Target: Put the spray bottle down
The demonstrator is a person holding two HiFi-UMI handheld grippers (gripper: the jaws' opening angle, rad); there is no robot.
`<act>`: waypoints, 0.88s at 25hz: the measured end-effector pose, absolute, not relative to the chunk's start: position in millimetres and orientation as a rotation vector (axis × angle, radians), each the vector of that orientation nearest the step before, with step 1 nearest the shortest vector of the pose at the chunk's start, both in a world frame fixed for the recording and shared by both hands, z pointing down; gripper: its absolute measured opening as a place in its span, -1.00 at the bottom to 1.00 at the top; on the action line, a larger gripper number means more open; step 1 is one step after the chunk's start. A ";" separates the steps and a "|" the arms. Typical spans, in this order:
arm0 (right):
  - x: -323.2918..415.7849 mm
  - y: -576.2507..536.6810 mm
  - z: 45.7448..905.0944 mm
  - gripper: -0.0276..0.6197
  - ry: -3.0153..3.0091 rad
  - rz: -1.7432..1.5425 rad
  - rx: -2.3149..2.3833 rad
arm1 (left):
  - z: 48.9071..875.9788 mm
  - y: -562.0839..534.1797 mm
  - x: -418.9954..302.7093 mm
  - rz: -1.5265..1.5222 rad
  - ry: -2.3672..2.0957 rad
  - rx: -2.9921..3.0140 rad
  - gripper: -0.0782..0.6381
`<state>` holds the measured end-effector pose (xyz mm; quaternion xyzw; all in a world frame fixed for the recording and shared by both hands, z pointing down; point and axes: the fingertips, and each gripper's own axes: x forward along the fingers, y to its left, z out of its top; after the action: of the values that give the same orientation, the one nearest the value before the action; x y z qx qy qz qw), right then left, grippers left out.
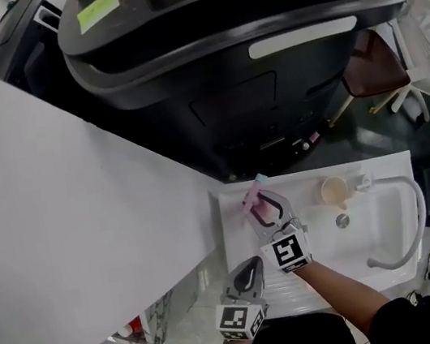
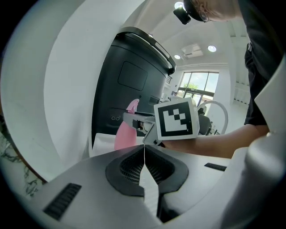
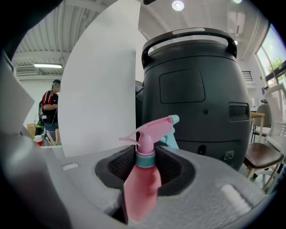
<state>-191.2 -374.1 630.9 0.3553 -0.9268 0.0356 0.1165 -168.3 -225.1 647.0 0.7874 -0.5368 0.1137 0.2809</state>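
Spray bottle (image 3: 140, 179) is gripped by the body between the half-spread jaws of the right tool (image 1: 269, 205), above the left end of the white sink (image 1: 315, 176). Left tool (image 2: 144, 154) is closed, nothing held, just beside.

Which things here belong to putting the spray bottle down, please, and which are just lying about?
Job: pink plastic spray bottle with teal collar, clamped in the right gripper; white sink top below, probably the landing spot.
Lying about: beige cup; curved white tap; big dark grey machine; brown chair; left gripper, shut and empty.
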 end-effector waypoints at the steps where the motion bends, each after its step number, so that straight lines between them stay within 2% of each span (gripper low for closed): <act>1: -191.6 -374.8 633.9 -0.47 -2.713 0.090 1.027 | 646.7 -226.9 -168.2 0.302 -1.439 2.110 -0.73; 16: -176.0 -356.4 644.4 -0.46 -2.762 -0.104 0.892 | 646.7 -230.6 -167.9 0.302 -1.423 2.107 -0.73; 22: -166.3 -358.7 644.5 -0.38 -2.684 -0.112 0.951 | 638.0 -224.4 -166.7 0.284 -1.429 2.118 -0.73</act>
<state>-166.3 -358.7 644.5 0.3302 -0.9318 -0.0390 0.1454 -166.7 -224.4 638.0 0.7905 -0.5334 0.1058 0.2817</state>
